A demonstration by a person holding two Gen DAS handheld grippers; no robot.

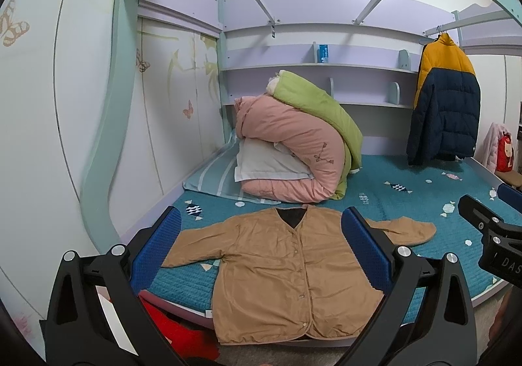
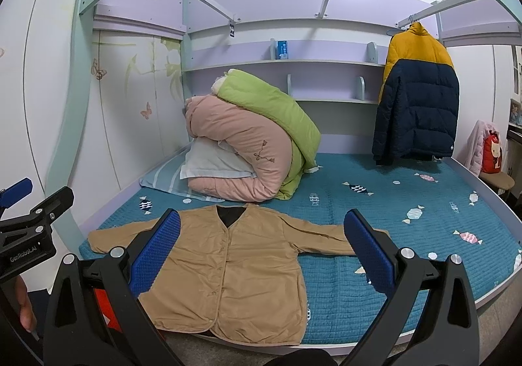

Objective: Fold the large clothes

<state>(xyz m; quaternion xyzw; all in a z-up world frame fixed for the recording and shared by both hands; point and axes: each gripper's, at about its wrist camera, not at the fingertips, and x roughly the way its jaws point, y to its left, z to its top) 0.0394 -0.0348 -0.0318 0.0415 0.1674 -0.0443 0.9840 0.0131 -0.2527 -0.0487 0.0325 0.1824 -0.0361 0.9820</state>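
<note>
A tan button-front jacket (image 1: 287, 274) lies flat, face up, on the teal bedspread (image 1: 407, 176), sleeves spread, its hem hanging over the bed's front edge. It also shows in the right wrist view (image 2: 235, 268). My left gripper (image 1: 261, 251) is open and empty, held in front of and above the jacket. My right gripper (image 2: 261, 251) is open and empty too, hovering over the jacket's right half. The right gripper also shows at the right edge of the left wrist view (image 1: 489, 225), and the left gripper at the left edge of the right wrist view (image 2: 29, 219).
A pile of pink and green quilts (image 1: 293, 144) with a white pillow (image 1: 264, 163) sits at the bed's back left. A yellow and navy puffer jacket (image 1: 443, 104) hangs at the back right. Shelves (image 1: 313, 67) line the back wall. A red item (image 1: 176, 326) lies on the floor at left.
</note>
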